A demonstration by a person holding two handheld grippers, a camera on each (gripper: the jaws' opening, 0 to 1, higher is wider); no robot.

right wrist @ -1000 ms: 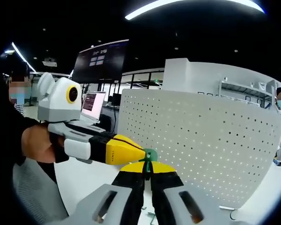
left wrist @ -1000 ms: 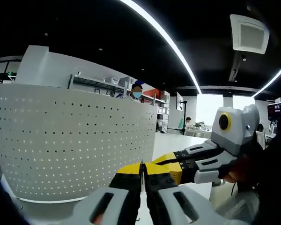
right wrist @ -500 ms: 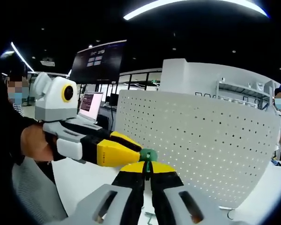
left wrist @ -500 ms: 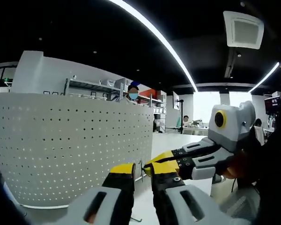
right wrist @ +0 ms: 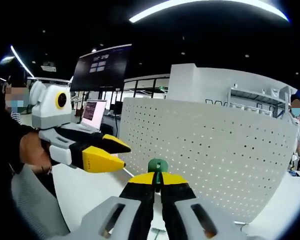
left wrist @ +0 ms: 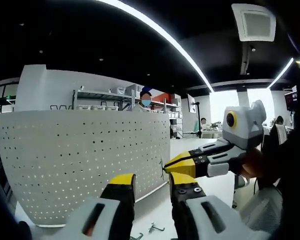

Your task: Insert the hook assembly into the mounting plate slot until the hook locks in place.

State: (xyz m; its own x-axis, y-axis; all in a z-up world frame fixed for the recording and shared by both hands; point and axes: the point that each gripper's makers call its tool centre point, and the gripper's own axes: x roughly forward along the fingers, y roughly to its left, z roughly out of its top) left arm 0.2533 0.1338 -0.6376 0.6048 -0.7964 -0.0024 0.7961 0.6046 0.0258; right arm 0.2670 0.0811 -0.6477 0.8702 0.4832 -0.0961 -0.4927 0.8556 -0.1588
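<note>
right now my right gripper has its yellow-tipped jaws pressed together on the hook assembly, whose green rounded head sticks up just above the jaw tips in the right gripper view. it sits in front of the white perforated mounting plate, which stands upright on the white table and curves across the right half of that view. i cannot tell whether the hook touches the plate; it looks held just off the face.

my left gripper is spread, a clear gap between its two yellow tips and nothing between them. in the right gripper view it comes in from the left, jaws apart, a hand wrapped around its body, and it hangs near the hook but apart from it.

in the left gripper view the right gripper comes in from the right, its closed tips just beside the plate's near edge, with a thin dark bit of the hook showing at the tips. a couple of small loose hooks lie on the table below my jaws. behind the plate i see shelving and a person standing by it.
</note>
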